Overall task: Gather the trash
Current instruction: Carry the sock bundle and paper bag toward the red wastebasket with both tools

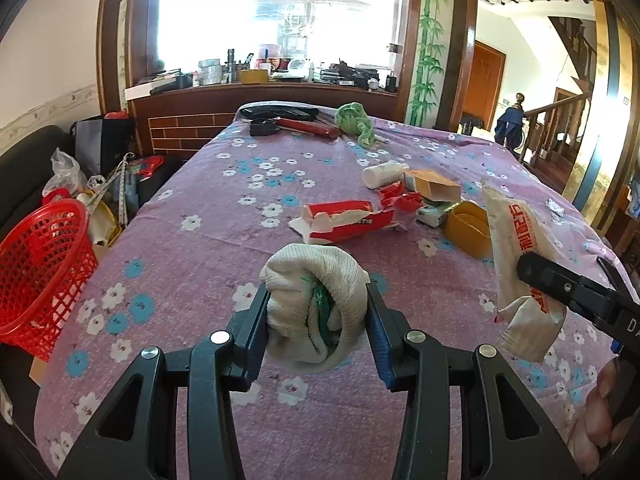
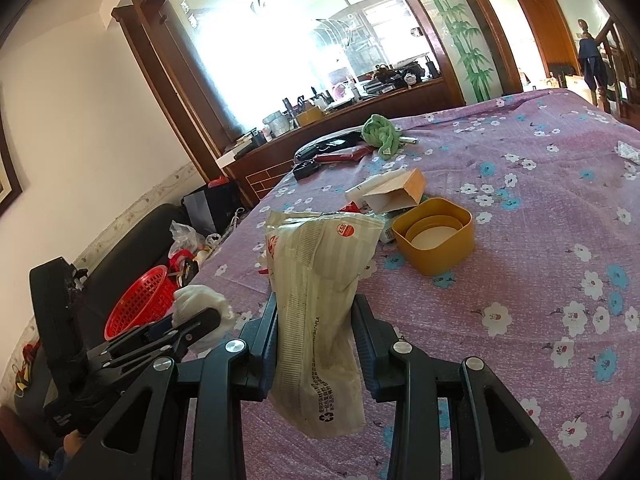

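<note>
Round orange sticker "E56" on cream wrapper (image 2: 320, 280); Chinese print below.

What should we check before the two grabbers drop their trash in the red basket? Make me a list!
1. Left gripper squeezes the rolled white cloth between its pads: ok.
2. Right gripper pinches the crumpled white wrapper: ok.
3. Red basket stands upright, mouth open, beside the table's left edge: ok.
4. Either gripper is over the basket already: not ok, both are above the purple flowered tablecloth.
5. Room inside the basket: cannot tell, its bottom is barely seen.
6. All trash gathered: not ok, the torn red box, white bottle and yellow tub lie on the table.
</note>
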Tool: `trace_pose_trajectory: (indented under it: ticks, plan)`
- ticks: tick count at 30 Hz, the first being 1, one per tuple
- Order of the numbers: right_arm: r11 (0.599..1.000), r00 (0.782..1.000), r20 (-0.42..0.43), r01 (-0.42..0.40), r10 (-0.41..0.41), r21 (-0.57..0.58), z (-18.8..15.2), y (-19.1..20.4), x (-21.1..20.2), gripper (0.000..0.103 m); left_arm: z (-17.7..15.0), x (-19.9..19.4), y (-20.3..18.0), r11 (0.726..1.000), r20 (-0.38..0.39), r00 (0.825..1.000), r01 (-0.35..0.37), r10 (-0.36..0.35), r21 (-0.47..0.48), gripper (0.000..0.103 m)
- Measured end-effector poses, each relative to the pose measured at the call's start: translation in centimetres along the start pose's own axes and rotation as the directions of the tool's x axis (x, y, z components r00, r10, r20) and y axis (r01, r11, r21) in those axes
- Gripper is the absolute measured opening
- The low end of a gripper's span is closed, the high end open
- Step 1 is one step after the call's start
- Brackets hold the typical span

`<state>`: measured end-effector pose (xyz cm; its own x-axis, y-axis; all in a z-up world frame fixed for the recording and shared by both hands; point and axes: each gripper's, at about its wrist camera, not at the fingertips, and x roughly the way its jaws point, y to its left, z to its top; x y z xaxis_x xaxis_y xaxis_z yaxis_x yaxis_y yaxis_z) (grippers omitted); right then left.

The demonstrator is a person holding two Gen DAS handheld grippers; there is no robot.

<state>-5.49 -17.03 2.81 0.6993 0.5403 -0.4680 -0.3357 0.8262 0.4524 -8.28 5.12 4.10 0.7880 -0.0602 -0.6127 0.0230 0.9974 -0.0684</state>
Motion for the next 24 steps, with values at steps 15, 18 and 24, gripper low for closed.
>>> trace_pose_trajectory:
  ticks: [15,18,24]
  plan:
    - [0.999,0.997,-0.064,0.043,-0.041,0.029,-0.4,0.8,0.8,0.037,-0.4,-3.4,3.0,0.998,0.043,0.997,-0.066,0.067,-0.023,0.043]
    - [1.000,0.997,-0.069,0.024,-0.023,0.014,-0.3,2.2,0.5,0.037,-0.6,-3.9,3.8,0.997,0.048,0.996,-0.072,0.074,-0.033,0.043]
    - [0.999,0.995,-0.099,-0.030,0.029,-0.010,0.3,5.2,1.0,0.037,-0.7,-5.1,5.8,0.994,0.067,0.993,-0.090,0.094,-0.063,0.043]
